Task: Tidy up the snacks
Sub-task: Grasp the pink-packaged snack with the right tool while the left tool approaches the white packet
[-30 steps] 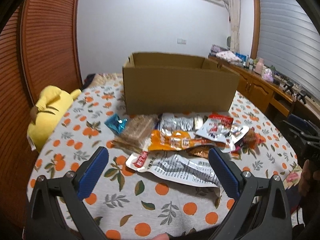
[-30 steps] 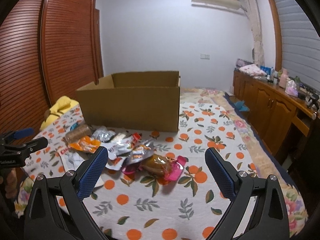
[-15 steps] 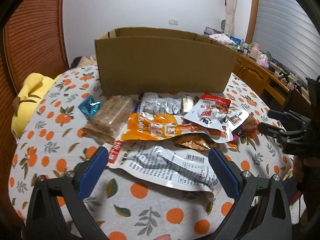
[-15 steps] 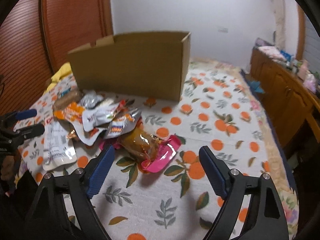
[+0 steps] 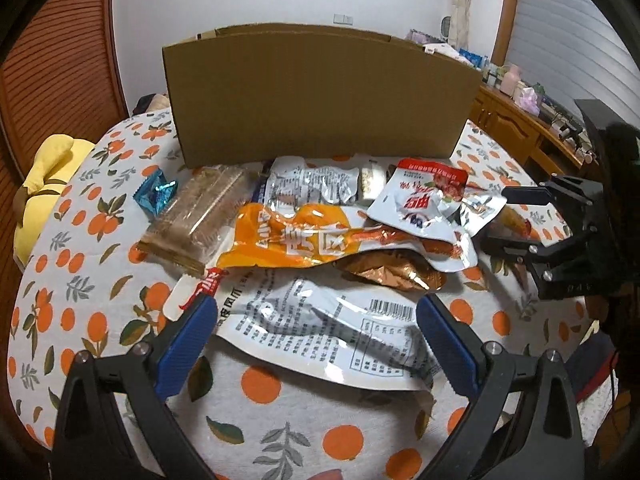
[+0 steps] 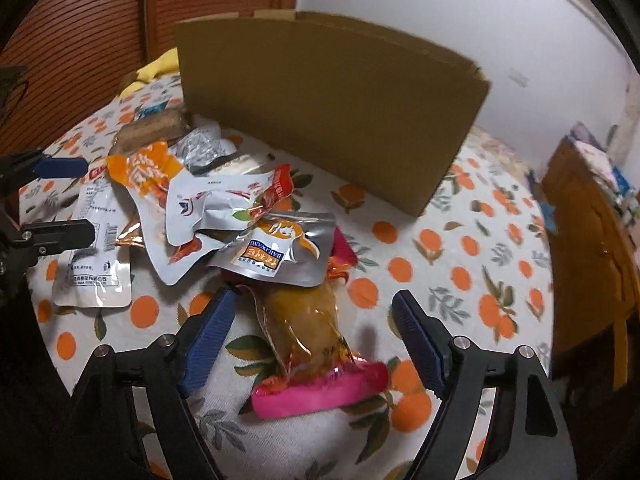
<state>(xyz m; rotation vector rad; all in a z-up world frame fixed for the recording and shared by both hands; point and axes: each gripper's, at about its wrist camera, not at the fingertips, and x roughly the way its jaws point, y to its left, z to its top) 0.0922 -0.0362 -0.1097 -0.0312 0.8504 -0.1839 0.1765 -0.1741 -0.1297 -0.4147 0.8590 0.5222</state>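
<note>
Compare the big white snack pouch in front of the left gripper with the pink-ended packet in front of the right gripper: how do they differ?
The white pouch is opaque, printed with text and a barcode; the pink-ended packet is clear, showing orange-brown food. The white pouch lies flat and wide; the pink-ended packet bulges, narrower. Both rest on the orange-print cloth, each between open gripper fingers, ungripped.

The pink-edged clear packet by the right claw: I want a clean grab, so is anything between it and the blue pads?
Nothing visible blocks the near part of the pink-edged packet. The right claw is closing around it, pads not yet touching. Only its far end is tucked under the silver Baijiwang pouch.
</note>
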